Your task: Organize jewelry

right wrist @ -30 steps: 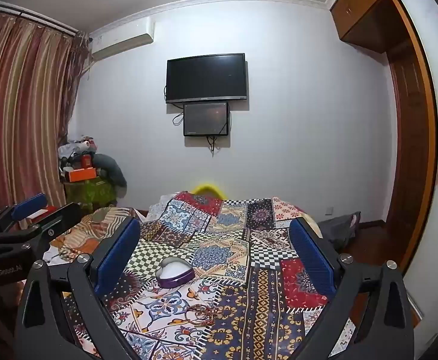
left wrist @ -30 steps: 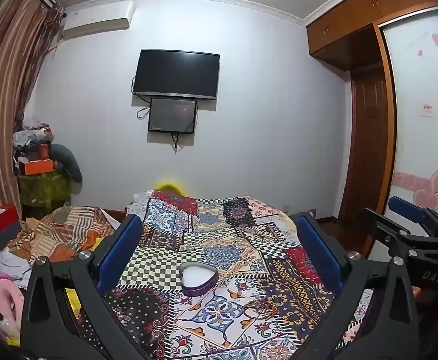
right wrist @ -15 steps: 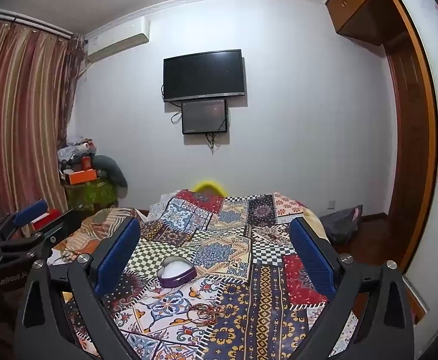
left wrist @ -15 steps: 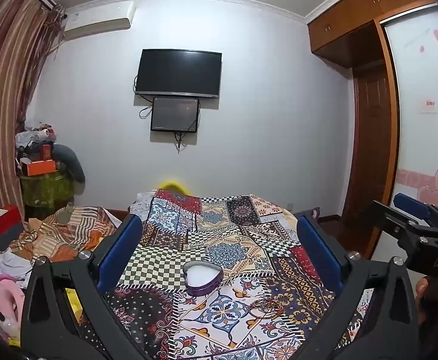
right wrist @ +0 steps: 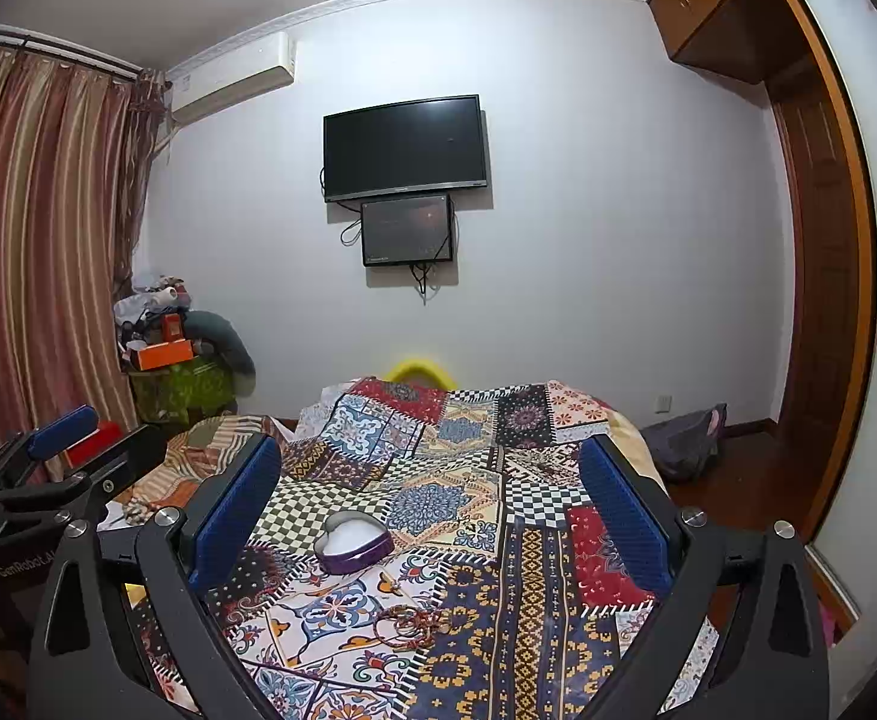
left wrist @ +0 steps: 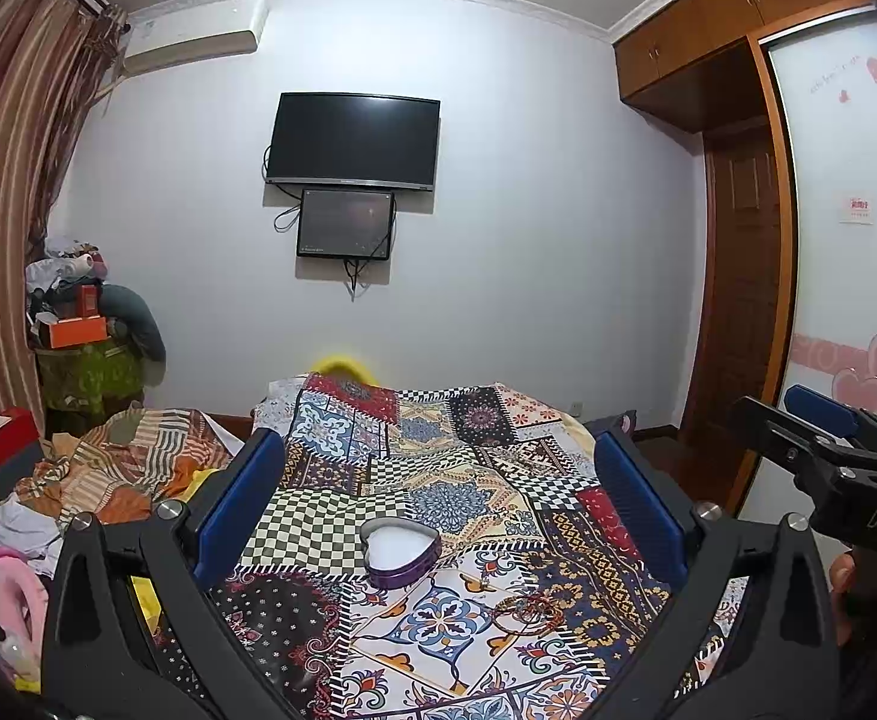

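Observation:
A purple heart-shaped box (left wrist: 401, 552) lies open, showing a white inside, on the patchwork bedspread (left wrist: 456, 456). A small tangle of red and gold bracelets (left wrist: 525, 612) lies on the cloth just nearer than the box, a little to its right. My left gripper (left wrist: 435, 444) hovers open above the bed, with the box and bracelets framed between its blue pads. In the right wrist view the box (right wrist: 354, 543) and bracelets (right wrist: 408, 621) lie between the wide-open fingers of my right gripper (right wrist: 429, 447). Neither gripper holds anything. Each shows at the edge of the other's view: right gripper (left wrist: 768, 405), left gripper (right wrist: 102, 438).
Striped crumpled bedding (left wrist: 120, 468) and loose clothes lie left of the spread, with a red box (left wrist: 3, 441) beside them. A cluttered stand (right wrist: 180, 372) is in the far left corner, and a grey bag (right wrist: 687, 441) is on the floor at right. A wooden wardrobe (left wrist: 738, 324) lines the right wall.
Almost nothing differs. Both views drift very slightly. Both grippers stay open, and the box and bracelets lie where they were.

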Demonstrator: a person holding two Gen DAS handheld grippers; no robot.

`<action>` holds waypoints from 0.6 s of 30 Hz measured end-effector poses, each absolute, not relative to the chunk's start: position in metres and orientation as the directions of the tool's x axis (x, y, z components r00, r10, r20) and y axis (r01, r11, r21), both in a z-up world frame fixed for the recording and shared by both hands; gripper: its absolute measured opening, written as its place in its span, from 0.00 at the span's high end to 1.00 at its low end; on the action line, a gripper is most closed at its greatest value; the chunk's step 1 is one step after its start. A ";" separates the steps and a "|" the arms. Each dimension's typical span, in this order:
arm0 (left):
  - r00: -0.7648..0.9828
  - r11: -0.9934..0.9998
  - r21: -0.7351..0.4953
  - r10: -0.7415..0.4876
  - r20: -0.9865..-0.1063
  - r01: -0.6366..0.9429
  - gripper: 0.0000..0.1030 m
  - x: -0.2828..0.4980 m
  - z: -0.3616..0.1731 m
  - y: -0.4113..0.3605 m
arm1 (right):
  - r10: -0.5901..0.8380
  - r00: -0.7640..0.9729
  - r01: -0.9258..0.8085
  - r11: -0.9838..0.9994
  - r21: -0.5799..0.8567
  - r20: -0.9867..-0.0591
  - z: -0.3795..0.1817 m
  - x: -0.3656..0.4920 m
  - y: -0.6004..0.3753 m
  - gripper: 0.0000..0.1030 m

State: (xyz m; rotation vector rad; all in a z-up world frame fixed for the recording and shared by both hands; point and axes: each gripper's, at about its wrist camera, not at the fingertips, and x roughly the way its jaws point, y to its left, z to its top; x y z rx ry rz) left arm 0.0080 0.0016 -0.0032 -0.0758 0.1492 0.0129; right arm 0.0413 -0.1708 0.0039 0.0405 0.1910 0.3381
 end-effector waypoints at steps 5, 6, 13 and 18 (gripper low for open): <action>0.988 0.997 -0.079 0.007 -0.154 -0.019 0.00 0.011 -0.003 0.002 | 0.333 0.926 -0.325 0.943 0.070 -0.179 0.004 0.042 -0.172 0.04; 0.988 0.997 -0.080 0.006 -0.154 -0.019 0.00 0.010 -0.004 0.002 | 0.332 0.926 -0.325 0.943 0.069 -0.179 0.004 0.042 -0.171 0.04; 0.988 0.997 -0.080 0.008 -0.156 -0.021 0.00 0.011 -0.004 0.002 | 0.333 0.925 -0.326 0.943 0.071 -0.181 0.003 0.042 -0.172 0.04; 0.987 0.997 -0.073 0.011 -0.162 -0.023 0.00 0.012 -0.007 0.002 | 0.333 0.925 -0.326 0.943 0.069 -0.181 0.002 0.042 -0.172 0.04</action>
